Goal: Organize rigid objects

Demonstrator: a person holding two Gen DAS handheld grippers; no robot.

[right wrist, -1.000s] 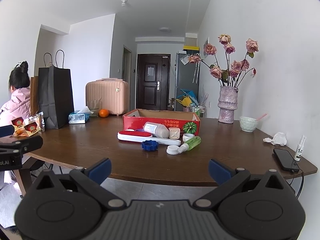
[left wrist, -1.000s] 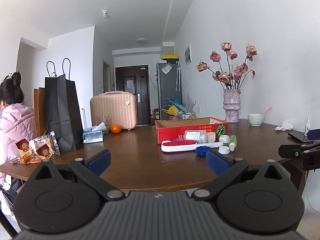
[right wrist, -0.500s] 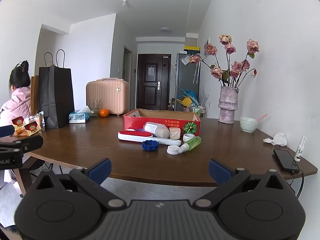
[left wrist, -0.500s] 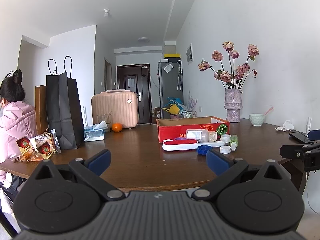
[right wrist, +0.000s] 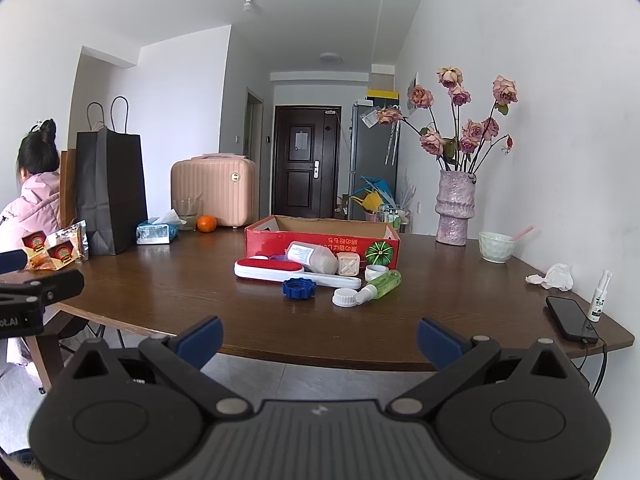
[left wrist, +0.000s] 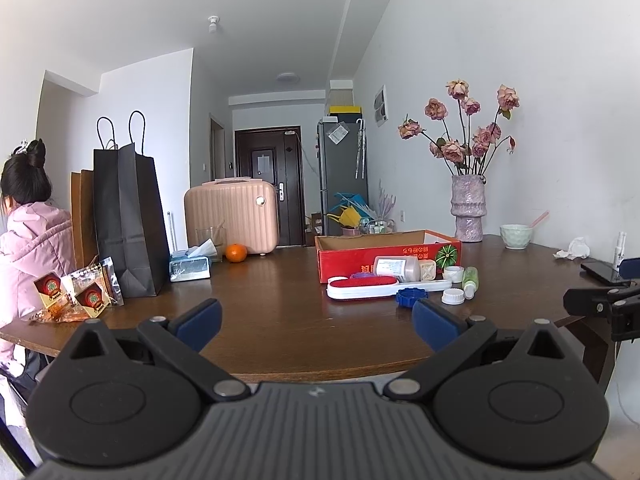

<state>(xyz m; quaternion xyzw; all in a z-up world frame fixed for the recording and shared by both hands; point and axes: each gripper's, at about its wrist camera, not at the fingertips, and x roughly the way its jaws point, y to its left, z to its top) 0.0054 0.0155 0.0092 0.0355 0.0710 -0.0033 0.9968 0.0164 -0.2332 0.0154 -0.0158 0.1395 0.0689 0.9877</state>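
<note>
You held both grippers wide and empty, left gripper [left wrist: 316, 320] and right gripper [right wrist: 320, 336] short of the table [right wrist: 200, 300], red box [right wrist: 320, 240] well ahead

Both grippers hover level, side by side — the left gripper [left wrist: 316, 320] with blue-padded fingers spread wide, the right gripper [right wrist: 319, 334] likewise wide apart — neither gripping anything.

one red box [right wrist: 320, 240], one lint brush [right wrist: 276, 270], two bottles [right wrist: 314, 258] [right wrist: 382, 284], one blue lid [right wrist: 299, 289], two white caps [right wrist: 345, 297] [right wrist: 375, 271], one orange [right wrist: 206, 223].
</note>
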